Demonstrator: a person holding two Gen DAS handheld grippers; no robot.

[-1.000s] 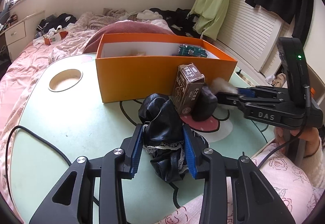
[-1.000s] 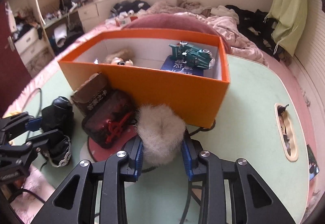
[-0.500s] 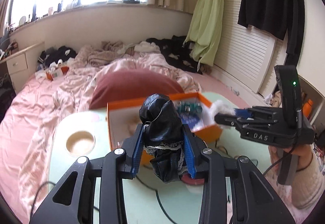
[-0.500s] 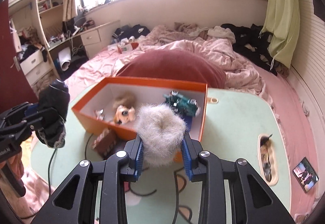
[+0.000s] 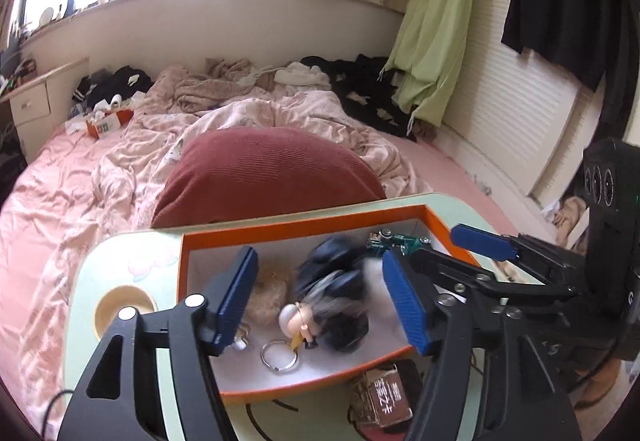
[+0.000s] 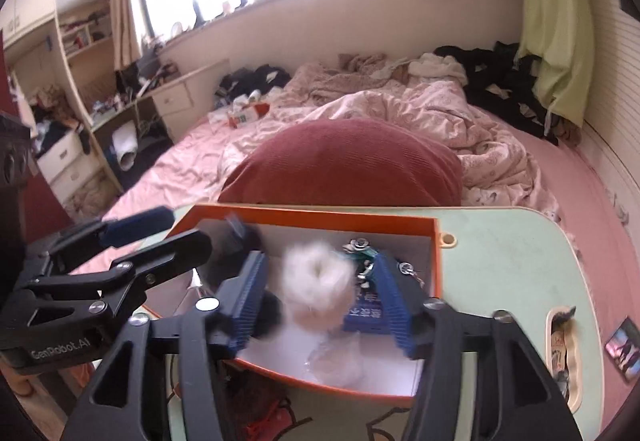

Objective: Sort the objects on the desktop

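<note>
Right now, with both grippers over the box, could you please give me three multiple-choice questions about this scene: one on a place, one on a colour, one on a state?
1. Where is the white fluffy ring?
A. on the bed
B. within the opening of the orange box
C. on the table beside the box

2. What colour are the pads of the left gripper?
A. red
B. blue
C. yellow

3. The left gripper is:
A. open
B. shut on a black cloth
C. shut on a keyring

Answers:
1 B, the right wrist view shows it inside the box's orange rim.
2 B, both pads are plainly blue.
3 A, its jaws stand wide apart and grip nothing.
</note>
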